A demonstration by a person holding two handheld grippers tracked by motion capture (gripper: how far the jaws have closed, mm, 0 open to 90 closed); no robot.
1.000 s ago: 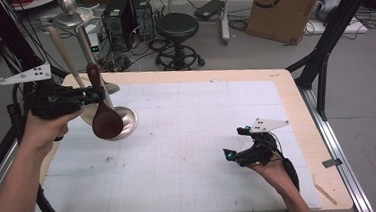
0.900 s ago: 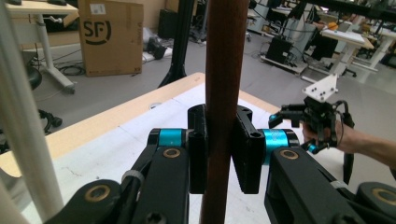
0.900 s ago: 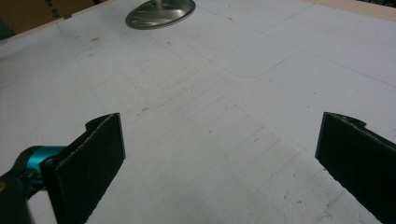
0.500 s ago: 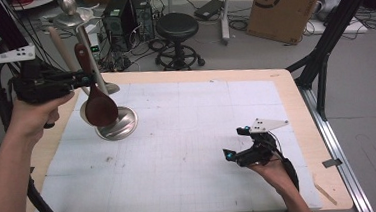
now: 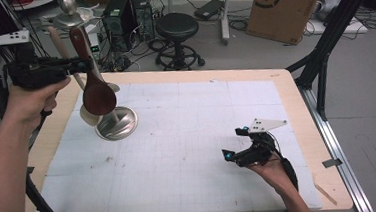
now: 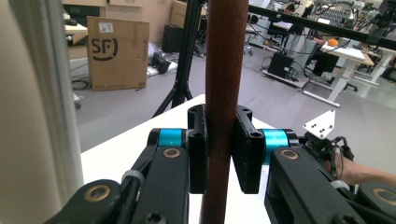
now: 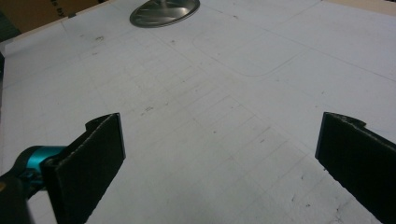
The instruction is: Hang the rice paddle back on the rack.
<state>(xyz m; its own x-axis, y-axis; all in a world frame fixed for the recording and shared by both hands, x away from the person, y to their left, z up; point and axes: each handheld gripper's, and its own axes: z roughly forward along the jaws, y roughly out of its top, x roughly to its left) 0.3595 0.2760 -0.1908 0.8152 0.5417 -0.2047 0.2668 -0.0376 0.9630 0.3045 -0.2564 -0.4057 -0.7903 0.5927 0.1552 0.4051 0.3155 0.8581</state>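
In the right gripper view we look along our right hand-held gripper (image 7: 219,158): its two black jaws stand wide apart with nothing between them, over the bare white mat of the table (image 7: 243,93), and the round metal base (image 7: 164,11) lies well ahead at the top of the frame. In the high view that right hand-held gripper (image 5: 235,157) rests low at the lower right of the frame, well apart from the work. Farther off, at the upper left of the high view, our left hand-held gripper (image 5: 75,67) is held up above the table's far left corner, its jaws narrowed onto the handle of a dark wooden spoon (image 5: 94,87). In the left gripper view the brown handle (image 6: 224,74) stands upright between the two pads, which press it from either side. The spoon hangs bowl down, clear of the table, just above and slightly left of the metal base (image 5: 117,123). A pale second utensil (image 5: 87,110) stands beside it, its handle crossing behind the spoon; whether it touches we cannot tell. We judge the pick-up done, with the spoon secured and raised off its stand. What is left, as we read it, is to carry it away and set it down on the open mat.
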